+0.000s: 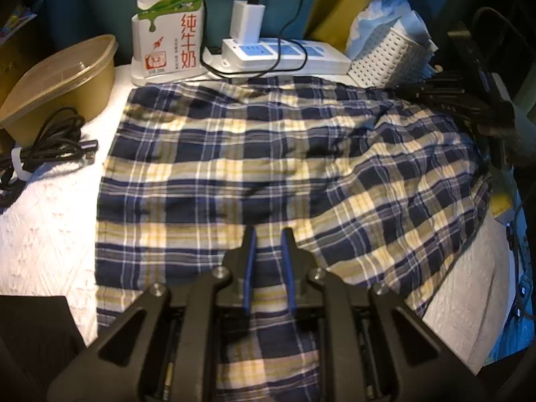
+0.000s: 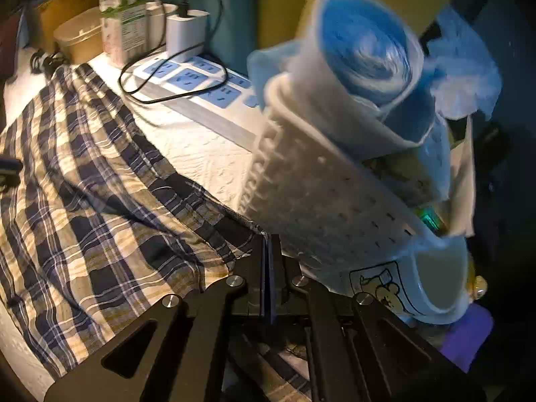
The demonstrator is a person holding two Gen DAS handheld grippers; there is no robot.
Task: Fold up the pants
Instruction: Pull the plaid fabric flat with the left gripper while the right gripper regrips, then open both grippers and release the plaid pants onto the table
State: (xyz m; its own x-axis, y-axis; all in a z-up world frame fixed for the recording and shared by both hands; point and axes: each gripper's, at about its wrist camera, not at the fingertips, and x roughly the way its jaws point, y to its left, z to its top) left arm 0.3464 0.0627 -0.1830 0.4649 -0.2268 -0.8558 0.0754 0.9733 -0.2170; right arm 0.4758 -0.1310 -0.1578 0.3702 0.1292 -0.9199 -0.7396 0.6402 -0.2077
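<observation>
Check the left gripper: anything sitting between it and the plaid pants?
Nothing visible. The left gripper is right over the plaid pants, its narrow gap showing only plaid cloth. The coiled black cable, brown bowl, milk carton and power strip all lie beyond the cloth's edges.

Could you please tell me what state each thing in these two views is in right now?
plaid pants: spread flat, unfolded, slightly wrinkled.
left gripper: fingers slightly apart over the pants, fabric between them.
right gripper: shut, at the pants' edge; grip unclear.
charger: plugged into the power strip.
milk carton: upright, top opened.
brown bowl: lidded.
black cable: coiled, bundled.
white basket: stuffed with blue bags.
</observation>
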